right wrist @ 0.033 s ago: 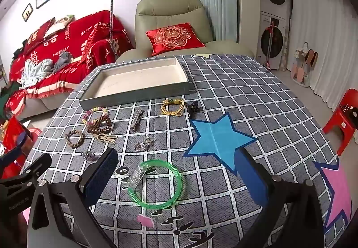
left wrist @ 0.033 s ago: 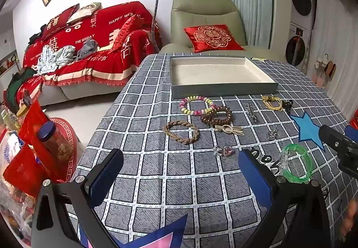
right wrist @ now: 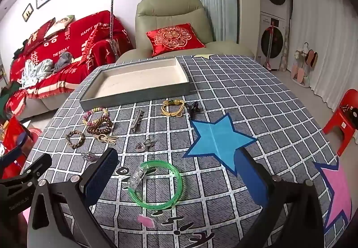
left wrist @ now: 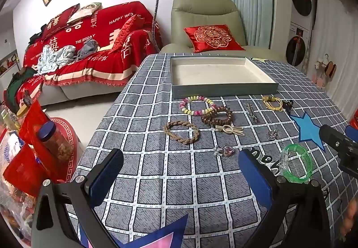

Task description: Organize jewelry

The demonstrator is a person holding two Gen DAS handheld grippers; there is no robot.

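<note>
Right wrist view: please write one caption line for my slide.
Open right gripper hovers above a green bangle on the checked tablecloth; the tray behind is empty.

Bracelets, clips and a green bangle lie scattered before the empty tray.

— What can you read from my left gripper's view?
— "HAPPY WED…" and "THE BIGDAY" in white on the red sofa throw, far ahead to the left.
— And from my right one?
— The same words there. The black lettering on the tablecloth just ahead isn't legible.
</note>
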